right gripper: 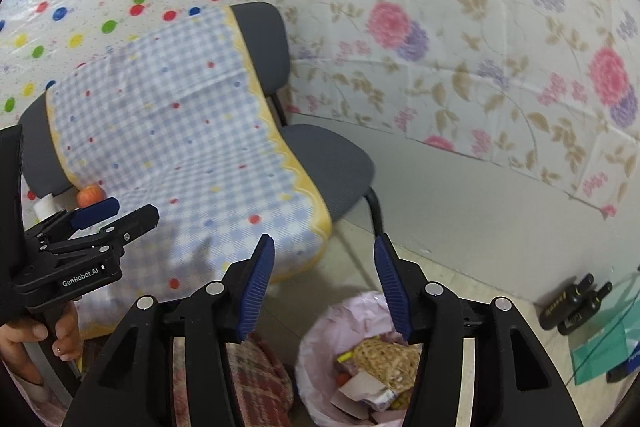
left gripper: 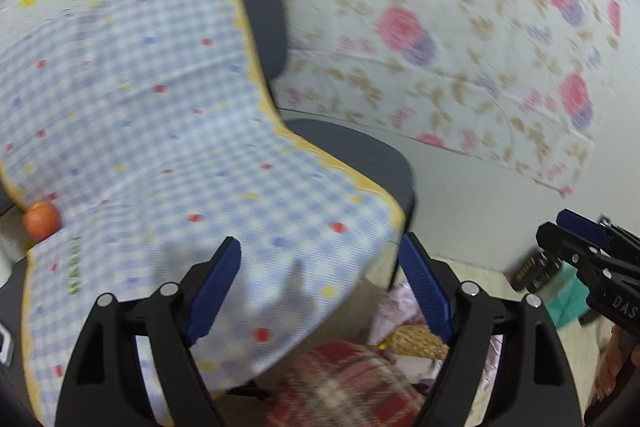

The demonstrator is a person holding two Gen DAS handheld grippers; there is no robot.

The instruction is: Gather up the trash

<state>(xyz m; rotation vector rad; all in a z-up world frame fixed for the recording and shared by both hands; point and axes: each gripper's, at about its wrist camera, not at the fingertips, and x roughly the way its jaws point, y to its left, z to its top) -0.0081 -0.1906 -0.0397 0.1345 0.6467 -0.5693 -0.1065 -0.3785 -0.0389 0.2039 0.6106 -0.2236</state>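
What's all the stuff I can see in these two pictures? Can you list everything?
Chair: one, grey, against the wall.
Checked cloth: one, blue and white with a yellow border, draped over the chair.
Round fruit: one, orange-red, at the cloth's left edge.
Trash bin: one, pink liner, on the floor below the chair; holds wrappers and paper.
Plaid fabric: one, red, beside the bin.
Dark bottles: two, black, on the floor at right.
Green bag: one, teal, by the bottles.
Wall sheets: floral and dotted.
Left tongs: black with blue pads, open, empty.
Right tongs: same, open, empty.
Hand: one, holding the left tongs.
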